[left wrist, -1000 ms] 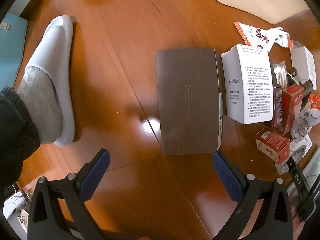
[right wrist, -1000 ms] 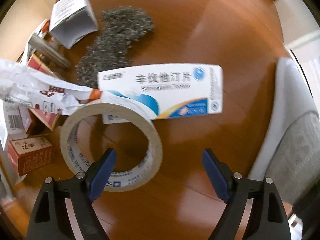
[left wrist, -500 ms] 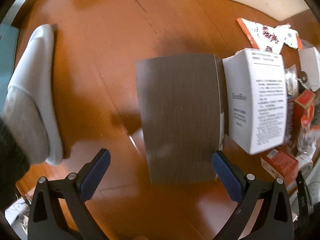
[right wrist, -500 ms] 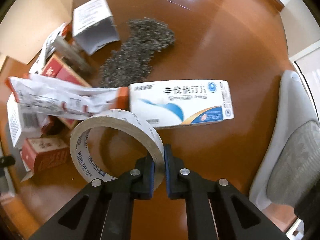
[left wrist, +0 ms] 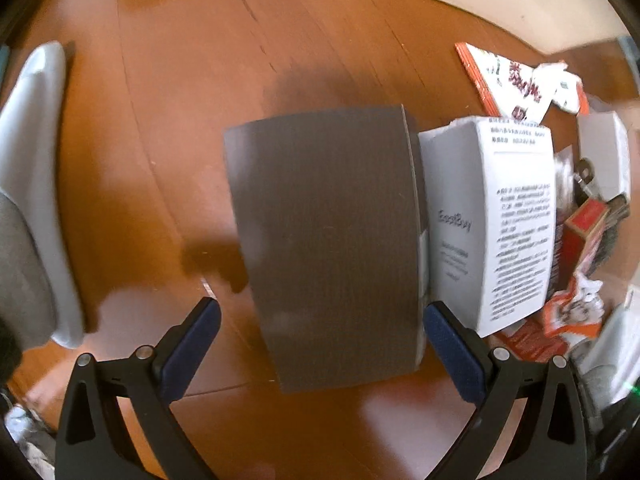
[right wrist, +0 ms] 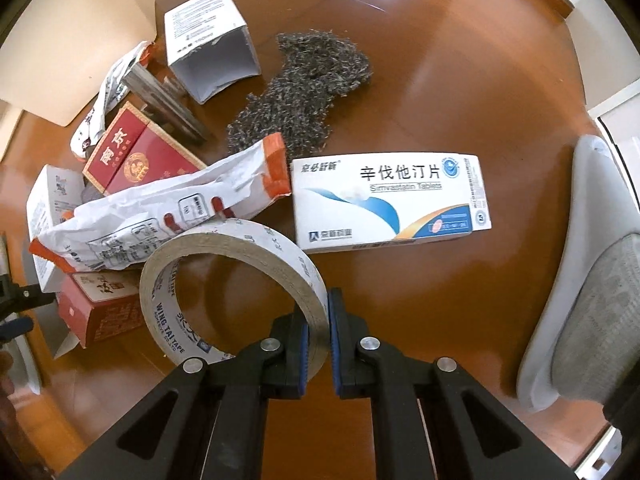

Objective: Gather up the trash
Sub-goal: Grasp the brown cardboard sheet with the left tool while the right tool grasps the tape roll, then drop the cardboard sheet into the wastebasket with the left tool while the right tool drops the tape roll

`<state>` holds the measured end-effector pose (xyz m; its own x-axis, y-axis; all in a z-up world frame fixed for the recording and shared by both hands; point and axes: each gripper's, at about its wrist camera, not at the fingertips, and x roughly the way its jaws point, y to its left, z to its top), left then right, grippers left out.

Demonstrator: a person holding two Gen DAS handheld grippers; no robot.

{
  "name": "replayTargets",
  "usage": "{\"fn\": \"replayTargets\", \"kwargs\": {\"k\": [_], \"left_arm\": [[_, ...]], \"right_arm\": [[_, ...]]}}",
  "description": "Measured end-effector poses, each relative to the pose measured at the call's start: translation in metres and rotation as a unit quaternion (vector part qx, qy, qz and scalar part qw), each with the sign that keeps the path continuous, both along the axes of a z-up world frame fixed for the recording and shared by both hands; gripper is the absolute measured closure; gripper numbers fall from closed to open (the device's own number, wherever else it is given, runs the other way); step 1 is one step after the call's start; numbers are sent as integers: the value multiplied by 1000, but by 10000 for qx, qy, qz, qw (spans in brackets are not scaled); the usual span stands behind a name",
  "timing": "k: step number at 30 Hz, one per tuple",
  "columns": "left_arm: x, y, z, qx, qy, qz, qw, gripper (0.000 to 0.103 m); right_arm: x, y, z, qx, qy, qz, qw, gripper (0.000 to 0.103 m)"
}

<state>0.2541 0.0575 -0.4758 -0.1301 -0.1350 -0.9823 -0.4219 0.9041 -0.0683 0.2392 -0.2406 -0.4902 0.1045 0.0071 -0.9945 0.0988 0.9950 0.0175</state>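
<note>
Pinching the wall of the tape roll (right wrist: 230, 280) between both blue pads — right gripper (right wrist: 318, 344) pressed tight on the band, one pad inside the ring and one outside, pointing straight down at the wooden floor (right wrist: 440, 100). Holding the roll tilted in front of the litter, its far rim overlapping the crumpled white-and-orange wrapper (right wrist: 160, 216) in the picture; whether touching, cannot tell. Lying just beyond: a white-and-blue tablet box (right wrist: 388, 200), flat on the floor with the wrapper's torn end against its left edge. Crowding to the left, a red carton (right wrist: 136, 156) and a smaller red box (right wrist: 98, 304) below the wrapper; farther back, an open-ended white box (right wrist: 210, 46) and a heap of grey shreds (right wrist: 308, 84). Showing at the right edge, a pale slipper with a grey sock in it (right wrist: 576, 280). Hovering over a flat brown box (left wrist: 328, 240) — left gripper (left wrist: 320, 332) spread wide, jaws either side of the box's near end, pads clear of it, nothing gripped. Sitting just beside that box on its right, a tall white printed box (left wrist: 496, 220), with red cartons and torn wrappers piled past it, all somewhat blurred.
</note>
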Motion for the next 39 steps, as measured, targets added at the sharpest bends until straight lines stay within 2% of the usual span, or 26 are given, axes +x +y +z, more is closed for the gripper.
{"fn": "replayTargets", "kwargs": {"k": [5, 8, 10, 12, 15, 17, 18, 20, 22, 25, 28, 32, 34, 37, 39], "left_arm": [[2, 4, -21, 19, -6, 42, 10000, 0], [5, 12, -38, -83, -24, 236, 9997, 7], [6, 10, -38, 25, -60, 143, 9999, 12], [10, 4, -33, 13, -201, -52, 9998, 28], [12, 1, -31, -207, -295, -20, 9993, 28], [11, -2, -28, -165, -331, -74, 9993, 28], [1, 11, -16, -95, -336, -97, 9993, 28], [-4, 5, -10, -13, -328, 15, 9995, 28], [0, -2, 8, 116, -360, 201, 9991, 28], [1, 3, 51, 406, -596, 420, 9965, 28], [16, 5, 113, 714, -1084, 605, 9897, 28], [62, 17, 209, 1176, -1900, 690, 9723, 28], [66, 26, 244, 1234, -2279, 666, 9636, 28], [76, 20, 283, 1138, -2684, 311, 9561, 28], [98, 7, 299, 1140, -2819, -49, 9526, 28]], "right_arm": [[0, 0, 9, 4, -30, -11, 10000, 94], [0, 2, 8, -24, -31, -20, 10000, 94], [0, 3, 7, -22, -17, -15, 10000, 94], [1, 4, 3, -25, 8, -5, 10000, 94], [3, 7, -5, -54, 16, -19, 10000, 94], [4, 8, -5, -71, -23, -33, 10000, 94], [5, 8, -1, -79, -56, -43, 9999, 94], [6, 7, 6, -62, -89, -64, 9999, 94], [5, 6, 15, -53, -108, -98, 9999, 94], [2, 2, 34, -16, -111, -232, 9997, 94], [0, 2, 65, 81, -220, -353, 9991, 94], [9, 8, 137, 342, -758, -265, 9962, 94], [17, 13, 173, 407, -1047, -120, 9936, 94], [32, 10, 232, 654, -1493, 50, 9866, 94], [44, 8, 271, 906, -1662, 104, 9819, 94]]}}
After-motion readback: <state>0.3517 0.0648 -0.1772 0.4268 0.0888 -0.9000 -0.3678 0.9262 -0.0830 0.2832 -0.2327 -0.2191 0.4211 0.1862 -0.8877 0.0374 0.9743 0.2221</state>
